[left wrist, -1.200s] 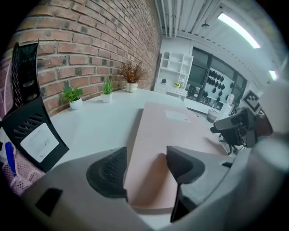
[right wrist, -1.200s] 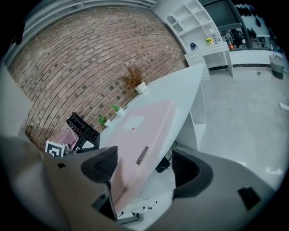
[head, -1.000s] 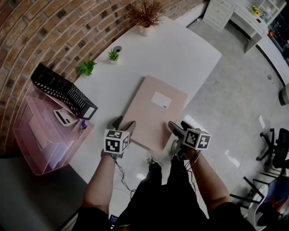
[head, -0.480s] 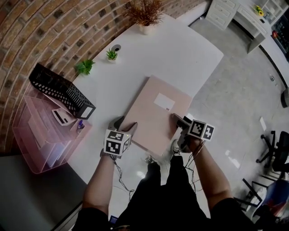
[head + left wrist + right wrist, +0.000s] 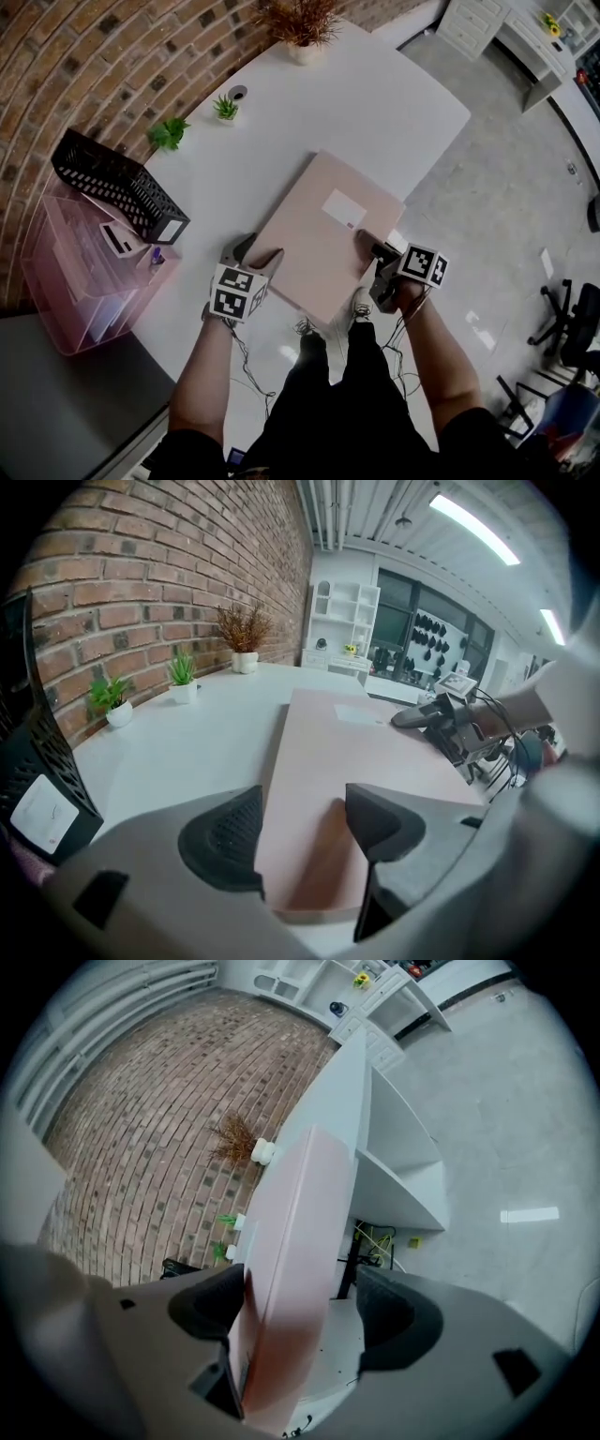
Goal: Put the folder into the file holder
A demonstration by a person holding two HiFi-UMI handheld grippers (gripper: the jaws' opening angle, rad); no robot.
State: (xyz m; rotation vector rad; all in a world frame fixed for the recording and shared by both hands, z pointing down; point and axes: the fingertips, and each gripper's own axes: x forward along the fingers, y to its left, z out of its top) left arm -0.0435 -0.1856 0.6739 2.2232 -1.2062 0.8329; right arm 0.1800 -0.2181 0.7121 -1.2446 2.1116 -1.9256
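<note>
A white counter runs along a brick wall. The pink folder lies flat on it, its near corner jutting past the edge toward 6 o'clock, which probably leaves room for a jaw to get underneath. The left tongs stand apart at the folder's 8 o'clock edge, one jaw over the cover and one beside it, while the right tongs, also apart, straddle the overhanging 4 o'clock edge without pinching it. The black mesh file holder stands at 9 o'clock, well apart, so the folder likely has to be lifted and turned on edge to go in.
</note>
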